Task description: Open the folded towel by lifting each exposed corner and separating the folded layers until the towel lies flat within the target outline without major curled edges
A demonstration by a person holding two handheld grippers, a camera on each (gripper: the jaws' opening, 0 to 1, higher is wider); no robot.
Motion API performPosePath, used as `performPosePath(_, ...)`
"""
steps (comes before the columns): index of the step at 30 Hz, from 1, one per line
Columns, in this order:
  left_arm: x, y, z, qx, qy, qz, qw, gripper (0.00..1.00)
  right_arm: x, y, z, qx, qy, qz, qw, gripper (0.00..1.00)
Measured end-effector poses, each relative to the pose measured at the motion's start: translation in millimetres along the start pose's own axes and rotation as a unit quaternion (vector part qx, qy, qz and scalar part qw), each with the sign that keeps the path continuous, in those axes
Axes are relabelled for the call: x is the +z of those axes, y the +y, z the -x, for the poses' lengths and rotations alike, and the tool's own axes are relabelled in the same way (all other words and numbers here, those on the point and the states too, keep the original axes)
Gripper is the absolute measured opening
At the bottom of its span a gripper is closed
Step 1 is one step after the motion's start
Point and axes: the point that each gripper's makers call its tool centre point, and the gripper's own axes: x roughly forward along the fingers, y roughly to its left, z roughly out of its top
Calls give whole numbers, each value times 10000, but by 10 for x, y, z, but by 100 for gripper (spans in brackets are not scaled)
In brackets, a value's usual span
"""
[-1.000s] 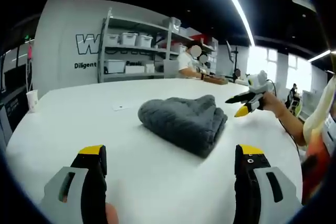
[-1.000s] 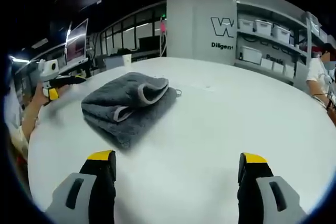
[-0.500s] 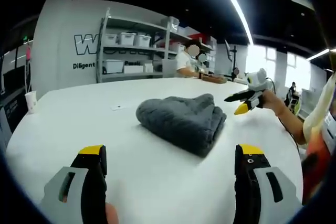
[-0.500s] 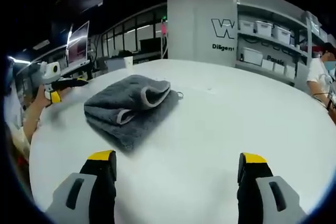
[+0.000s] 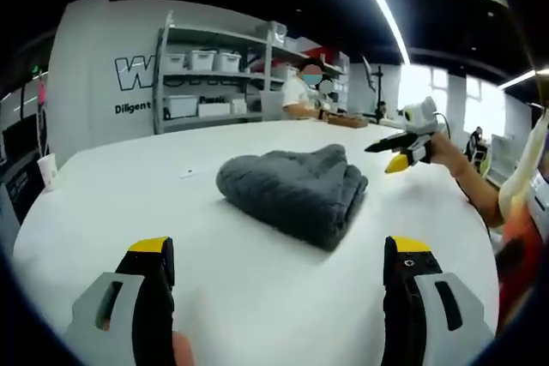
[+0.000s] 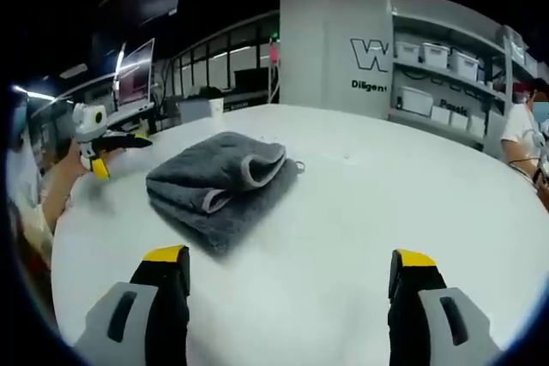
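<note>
Both tongs apart, towel ahead, untouched

White round table, folded grey towel lying on it at twelve o'clock of centre, small white cup at the nine o'clock edge

The left gripper and the right gripper both hover with jaws spread wide, nothing between their yellow tips, each held in a hand.
</note>
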Motion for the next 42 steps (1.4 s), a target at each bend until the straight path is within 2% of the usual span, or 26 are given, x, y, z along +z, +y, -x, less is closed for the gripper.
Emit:
performPosePath(6, 1, -10, -1, -37, 4, 14, 10000, 99, 70, 110, 40, 136, -136, 21, 9998, 99)
performPosePath(12, 52, -18, -34, -74, -121, 296, 9995, 99, 122, 161, 89, 233, -231, 30, 9995, 99)
performPosePath(13, 61, -35, -46, -68, -74, 271, 9996, 99, 126, 162, 94, 236, -244, 23, 9994, 99)
performPosePath(14, 45, -62, -46, -83, 111, 33, 9999, 100, 126, 165, 102, 242, -251, 4, 9994, 99)
performPosePath(16, 74, -80, -53, -55, 108, -12, 9999, 100, 132, 167, 113, 249, -272, -21, 9993, 99)
performPosePath(20, 360, -209, -121, -129, -54, 43, 9999, 99, 154, 185, 143, 280, -343, -70, 9990, 99)
performPosePath(24, 581, -305, -243, -181, -142, 0, 9997, 99, 166, 215, 160, 312, -371, -60, 9988, 99)
performPosePath(28, 686, -416, -367, -339, -152, -44, 9993, 97, 166, 200, 152, 331, -374, -69, 9987, 99)
performPosePath(36, 824, -724, -628, -621, 53, -245, 9978, 97, 134, 172, 181, 190, -270, 66, 9994, 99)
performPosePath(42, 1053, -828, -800, -633, -143, -237, 9976, 91, 190, 137, 203, 245, -464, -130, 9985, 99)
